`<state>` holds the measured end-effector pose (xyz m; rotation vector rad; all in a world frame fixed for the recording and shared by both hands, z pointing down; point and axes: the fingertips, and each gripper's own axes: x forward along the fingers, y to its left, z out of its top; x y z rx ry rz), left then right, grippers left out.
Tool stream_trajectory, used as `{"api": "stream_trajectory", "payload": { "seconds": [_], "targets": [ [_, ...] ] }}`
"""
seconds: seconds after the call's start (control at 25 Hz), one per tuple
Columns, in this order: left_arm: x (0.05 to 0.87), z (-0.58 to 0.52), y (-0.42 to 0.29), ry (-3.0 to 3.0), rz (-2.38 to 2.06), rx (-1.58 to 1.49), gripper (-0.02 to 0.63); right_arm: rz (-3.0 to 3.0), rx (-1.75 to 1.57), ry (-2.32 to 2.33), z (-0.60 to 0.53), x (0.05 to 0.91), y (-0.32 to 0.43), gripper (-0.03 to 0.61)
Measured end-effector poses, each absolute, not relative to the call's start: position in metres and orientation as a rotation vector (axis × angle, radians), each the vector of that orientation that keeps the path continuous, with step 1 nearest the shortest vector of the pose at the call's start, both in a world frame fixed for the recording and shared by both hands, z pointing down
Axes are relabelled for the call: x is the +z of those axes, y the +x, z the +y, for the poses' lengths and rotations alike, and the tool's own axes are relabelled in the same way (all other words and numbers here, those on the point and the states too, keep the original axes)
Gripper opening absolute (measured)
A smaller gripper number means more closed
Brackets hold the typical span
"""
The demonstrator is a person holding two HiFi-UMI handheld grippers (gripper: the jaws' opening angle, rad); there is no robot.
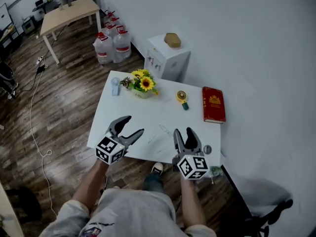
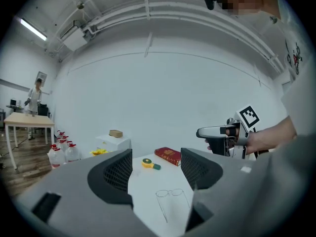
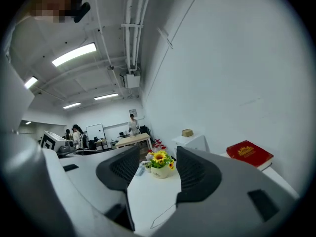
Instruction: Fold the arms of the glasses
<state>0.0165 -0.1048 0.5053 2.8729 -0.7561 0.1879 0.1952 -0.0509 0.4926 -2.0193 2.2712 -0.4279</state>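
The left claw (image 1: 134,125) and right claw (image 1: 183,131) are hovering over the near edge of the white tabletop (image 1: 148,110), jaws apart, flanking the thin glasses (image 1: 161,131). Sunflowers (image 1: 143,83), a yellow tape measure (image 1: 182,98) and a red book (image 1: 213,104) are sitting beyond.

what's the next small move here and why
Probably ease the left gripper forward and down to the glasses to steady the frame. The glasses lie flat on the table with both arms unfolded, straight ahead between its jaws. It and the right gripper are both open and empty, short of the glasses.
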Motion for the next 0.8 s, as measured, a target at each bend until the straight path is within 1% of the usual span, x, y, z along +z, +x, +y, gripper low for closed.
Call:
{"api": "stream_trajectory", "payload": {
  "seconds": [0.04, 0.36, 0.6, 0.8],
  "targets": [
    [0.506, -0.114, 0.024, 2.864, -0.784, 0.187, 0.302, 2.295, -0.422, -1.995, -0.063, 0.490, 0.205, 0.216],
    [0.514, -0.175, 0.068, 2.779, -1.004, 0.186, 0.302, 2.457, -0.517, -1.793, -0.138, 0.509, 0.257, 0.221],
    [0.519, -0.191, 0.086, 2.691, -1.129, 0.167, 0.302, 2.620, -0.582, -1.607, -0.172, 0.521, 0.271, 0.215],
    [0.529, -0.190, 0.077, 2.645, -1.198, 0.200, 0.302, 2.678, -0.674, -1.490, -0.190, 0.542, 0.261, 0.207]
  ]
}}
